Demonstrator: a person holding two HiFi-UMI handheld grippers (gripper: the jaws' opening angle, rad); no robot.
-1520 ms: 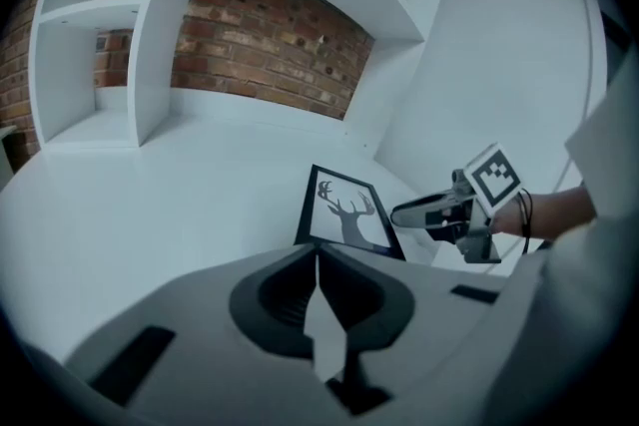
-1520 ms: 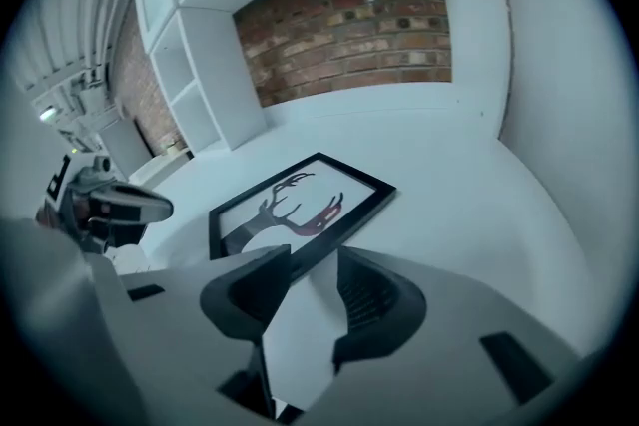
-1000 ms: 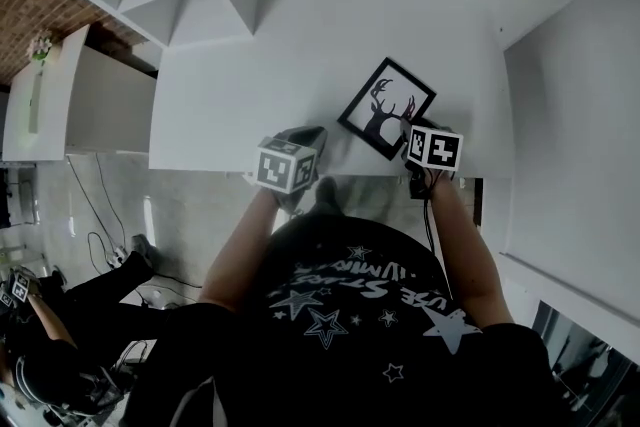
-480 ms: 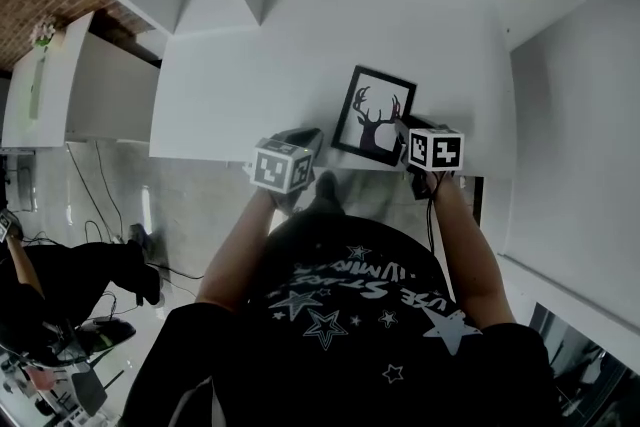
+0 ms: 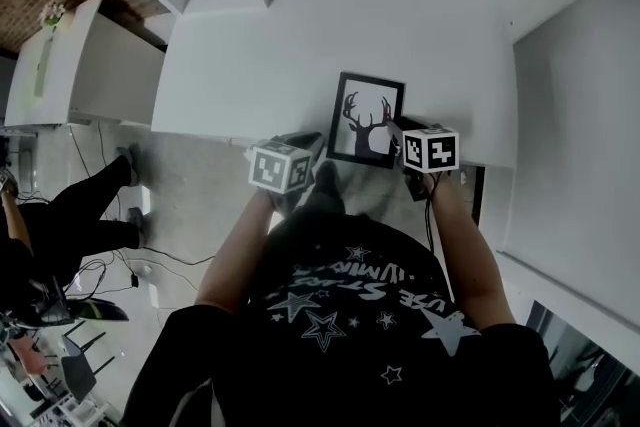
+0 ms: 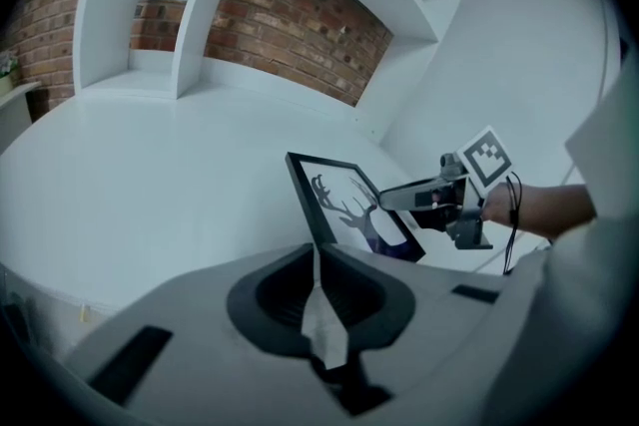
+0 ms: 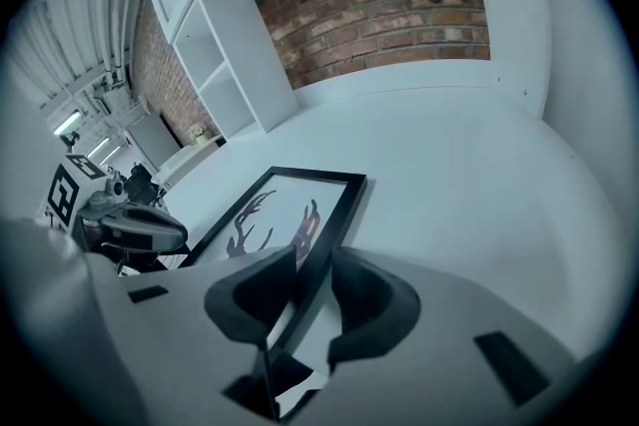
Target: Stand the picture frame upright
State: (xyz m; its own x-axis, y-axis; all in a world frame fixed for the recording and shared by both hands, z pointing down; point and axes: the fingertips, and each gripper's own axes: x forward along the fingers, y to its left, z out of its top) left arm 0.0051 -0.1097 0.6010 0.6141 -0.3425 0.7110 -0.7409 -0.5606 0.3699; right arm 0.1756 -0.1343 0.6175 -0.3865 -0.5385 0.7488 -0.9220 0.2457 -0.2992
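Picture frame [image 5: 367, 118] with antlered-deer print at the near edge of the white desk [image 5: 300, 35], its right side clamped in the right tool [image 5: 398, 131], jaws just now closing on it. Left tool [image 5: 306, 143] just beside the frame, jaws pressed together, empty.

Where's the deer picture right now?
In the head view the picture frame is at the front edge of the table, its right side between the fingers of the right gripper, which have just been closing.
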